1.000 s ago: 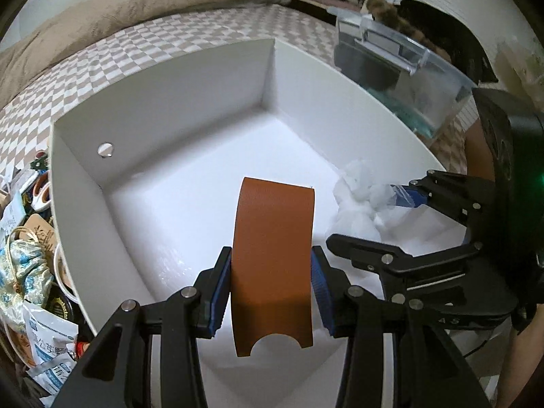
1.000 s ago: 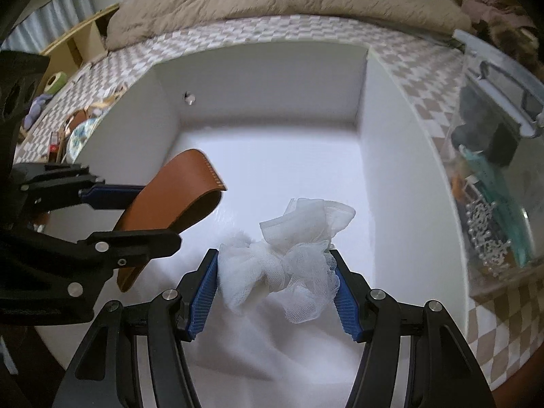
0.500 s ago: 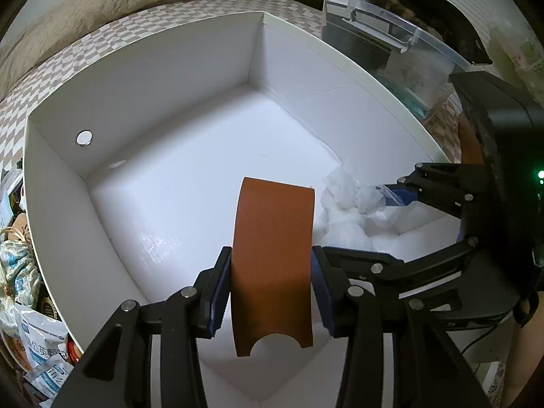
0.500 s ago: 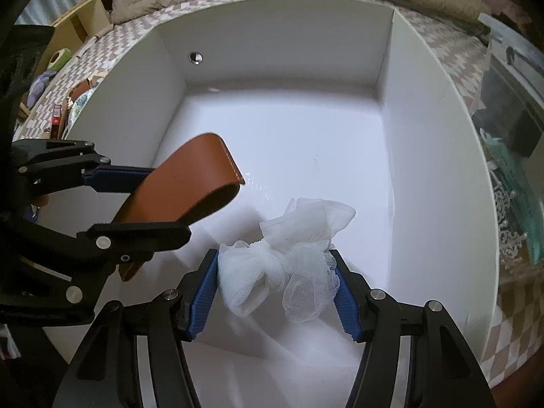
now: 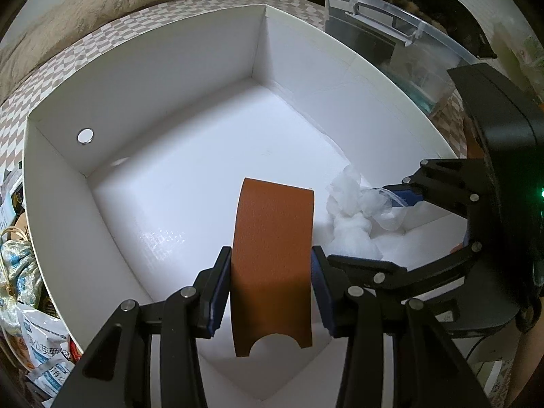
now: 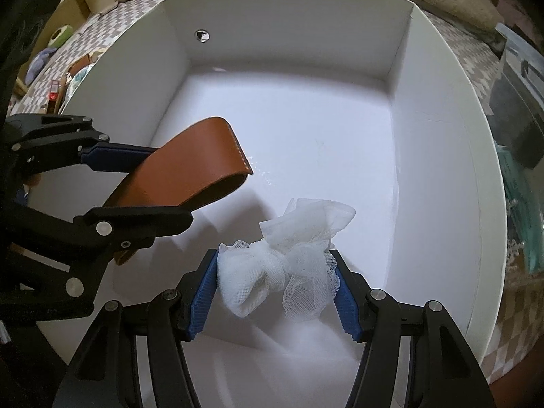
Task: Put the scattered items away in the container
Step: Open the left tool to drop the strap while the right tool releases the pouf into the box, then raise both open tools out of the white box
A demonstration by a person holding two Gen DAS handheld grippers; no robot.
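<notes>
Left wrist view: the left gripper (image 5: 270,278) has its jaws clenched on the two long edges of a brown leather strap (image 5: 273,255), which runs straight ahead from the jaws with its long axis pointing down into the white box (image 5: 163,78). The strap hangs above the box floor, over the near half of it, not touching. To its right, the right gripper (image 5: 370,224) holds a bundle of white mesh fabric (image 5: 353,214) near the box's right wall. Scattered packets (image 5: 44,350) lie outside the box, against its left wall.

Right wrist view: the right gripper (image 6: 273,280) grasps the white mesh fabric (image 6: 289,258) between its blue pads (image 6: 204,292) — the bundle fills the gap and bulges out ahead of the jaws. It sits low over the floor of the white box (image 6: 438,170), toward the near edge and right of the middle. The left gripper (image 6: 136,187) comes in from the box's left wall, the brown leather strap (image 6: 190,170) jutting toward the centre.

Both items are already directly above the box floor, so the coming move probably needs only a release — the mesh looks the lower of the two.
</notes>
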